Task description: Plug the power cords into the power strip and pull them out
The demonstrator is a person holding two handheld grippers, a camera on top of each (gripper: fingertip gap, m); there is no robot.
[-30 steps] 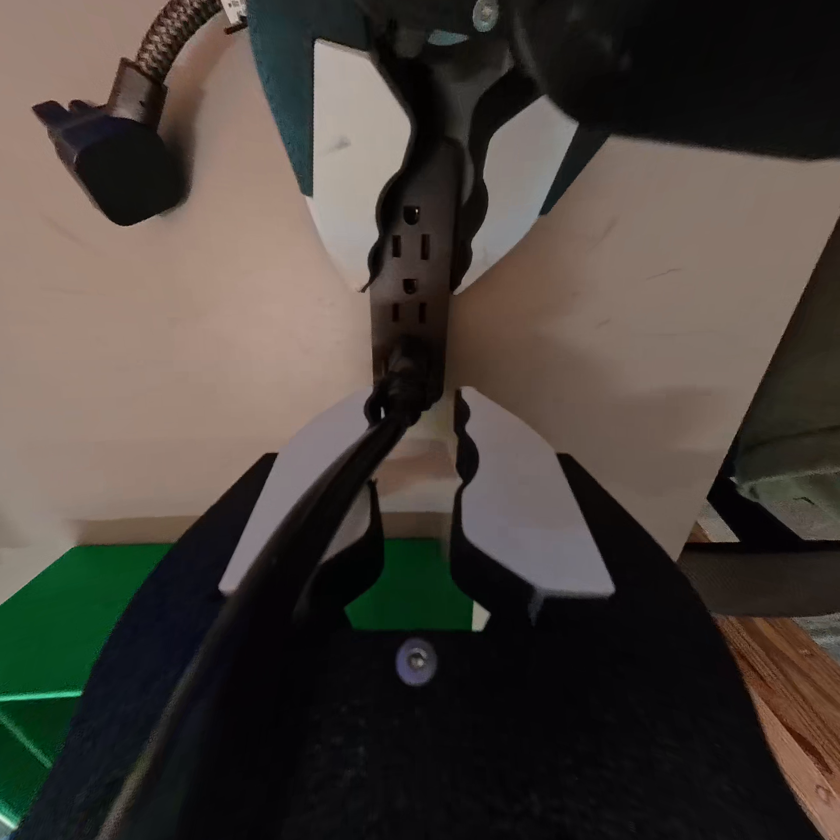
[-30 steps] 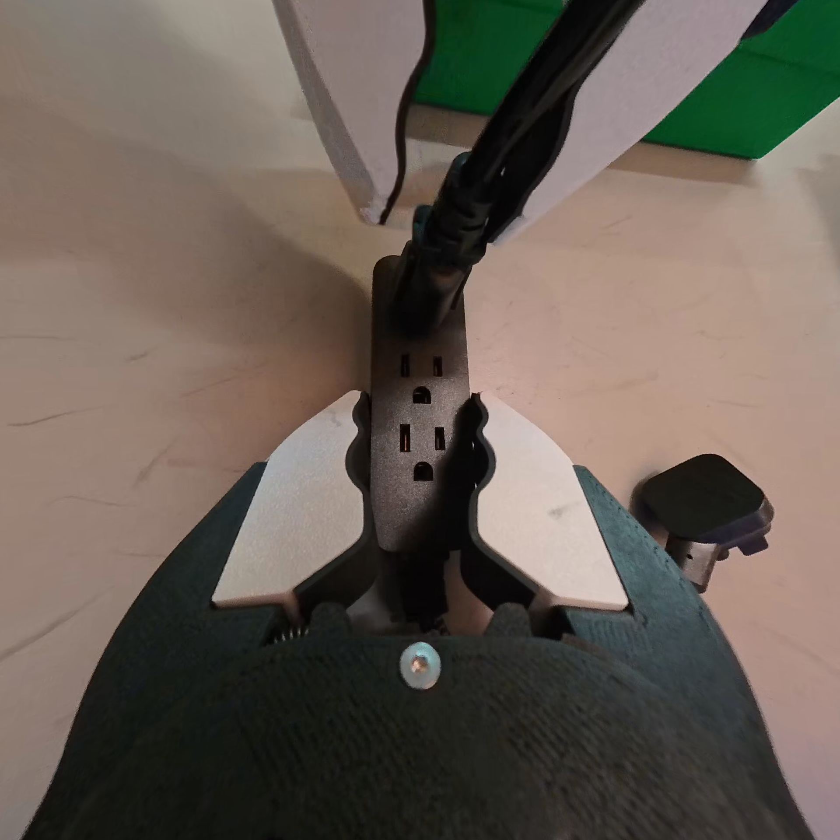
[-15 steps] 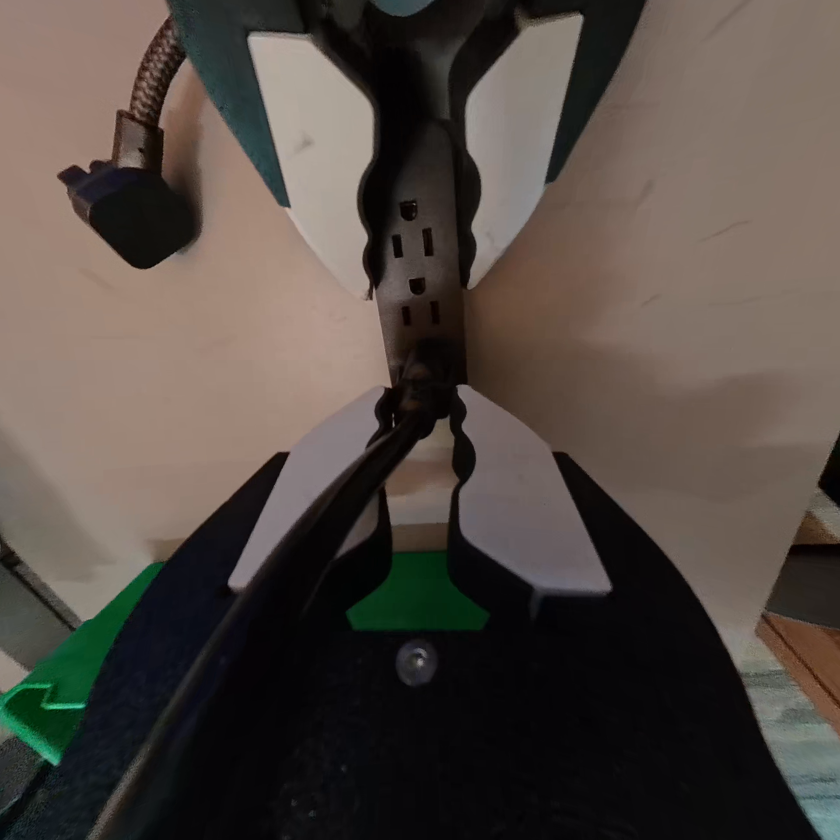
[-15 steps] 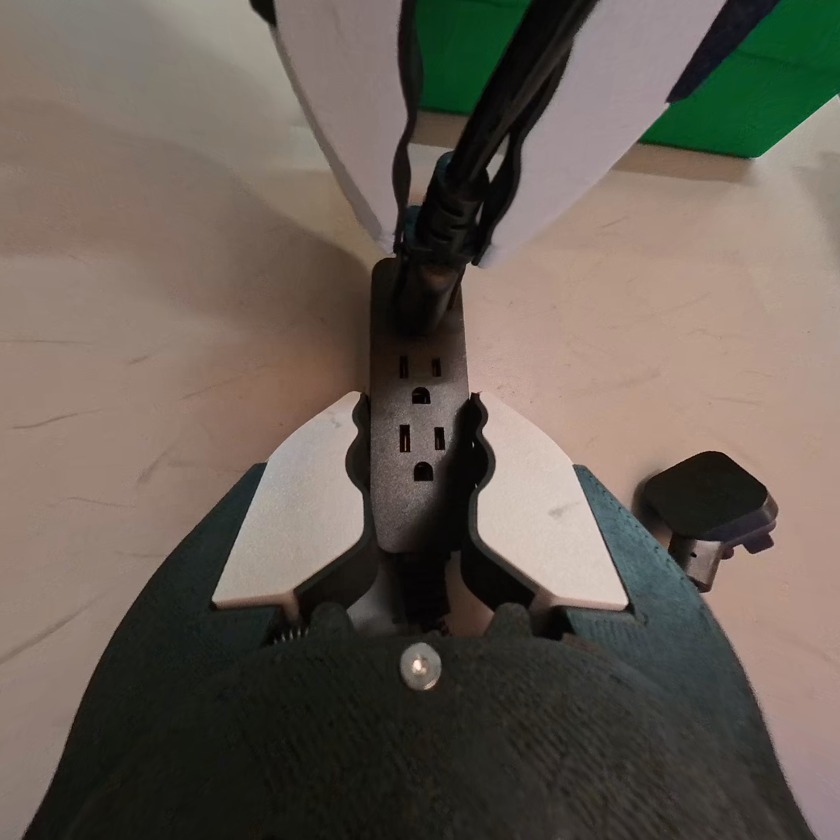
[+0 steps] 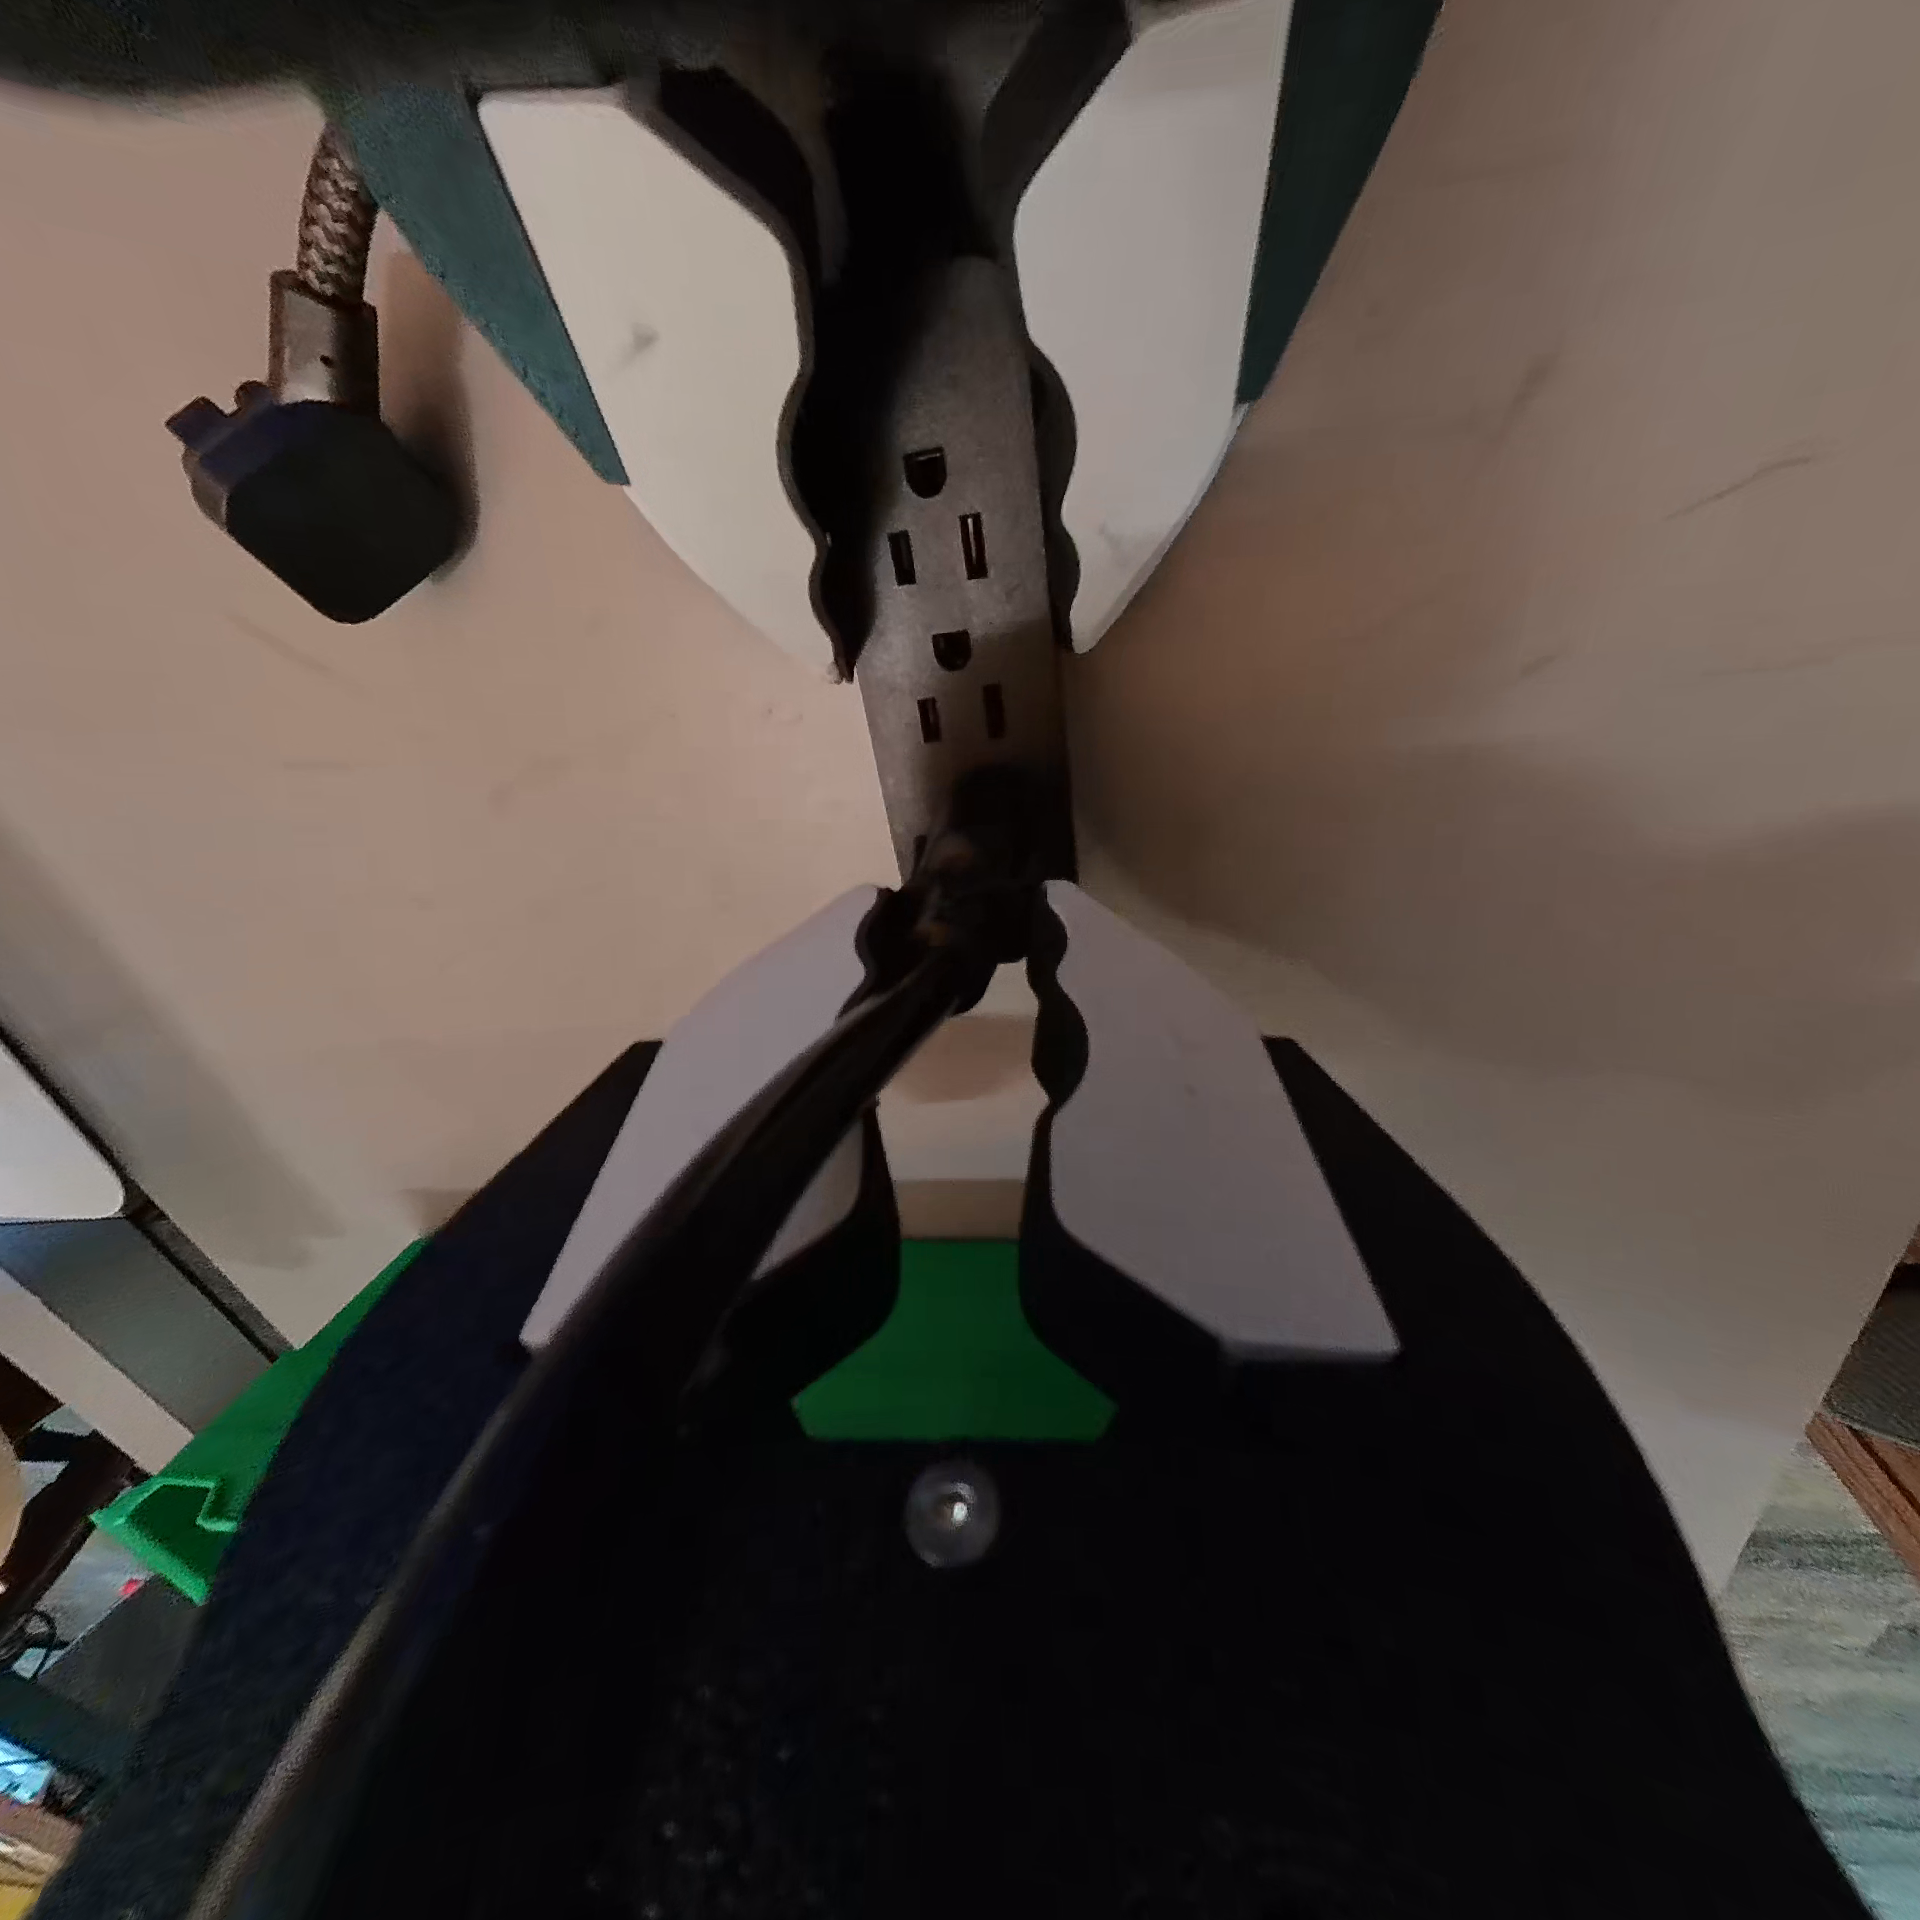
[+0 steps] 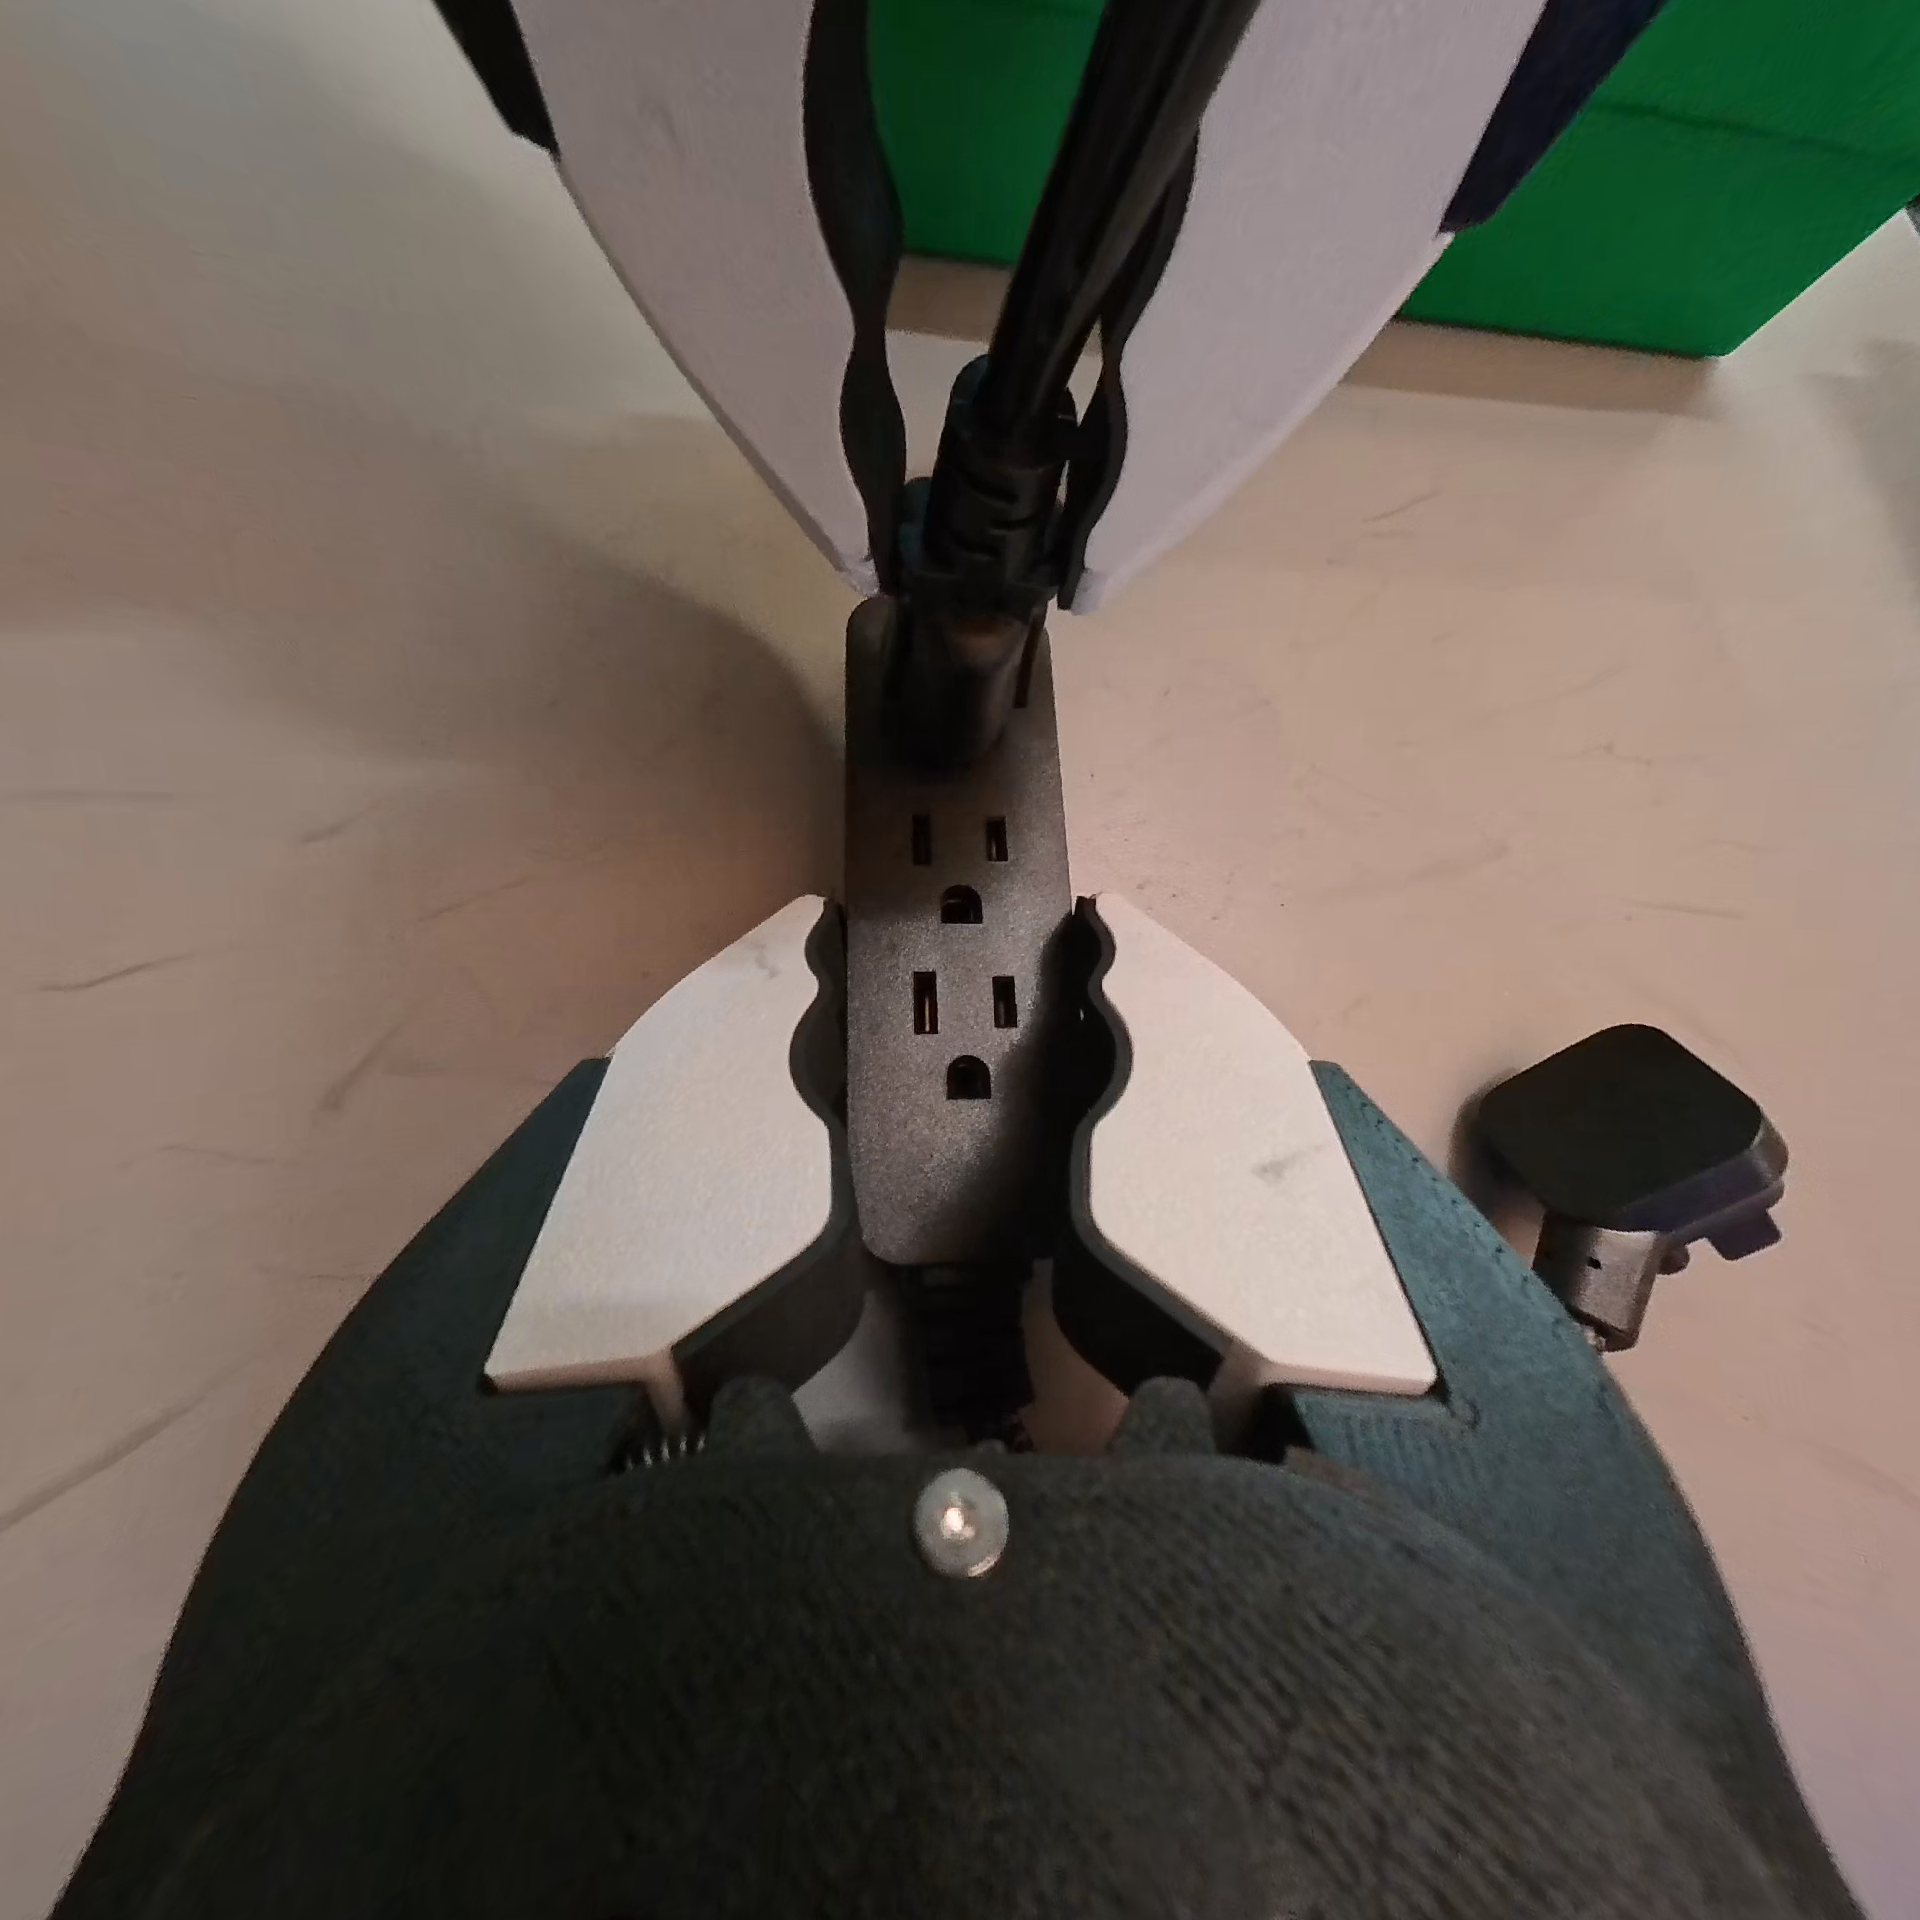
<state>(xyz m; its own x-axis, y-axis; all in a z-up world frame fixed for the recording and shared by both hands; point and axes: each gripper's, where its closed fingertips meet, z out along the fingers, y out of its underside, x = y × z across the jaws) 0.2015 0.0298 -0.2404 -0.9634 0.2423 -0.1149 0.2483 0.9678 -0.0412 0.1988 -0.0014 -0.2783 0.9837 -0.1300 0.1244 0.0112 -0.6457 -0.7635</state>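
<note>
Gripping power strip (image 6: 961, 1039), tools (image 6: 961, 914) facing

A pale cream worktop (image 6: 416, 727) fills most of both views, its surface faintly scratched and scuffed, with soft shadows pooling across it under warm, dim light. At its edge sits a bright green block (image 6: 1558, 208), seen in the left wrist view as a notched green shape (image 5: 260, 1455) beside the worktop's corner. Past the worktop's right edge in the left wrist view lie a strip of reddish wooden flooring (image 5: 1870, 1475) and a grey mottled floor (image 5: 1808, 1683); dark, blurred clutter shows at lower left.
</note>
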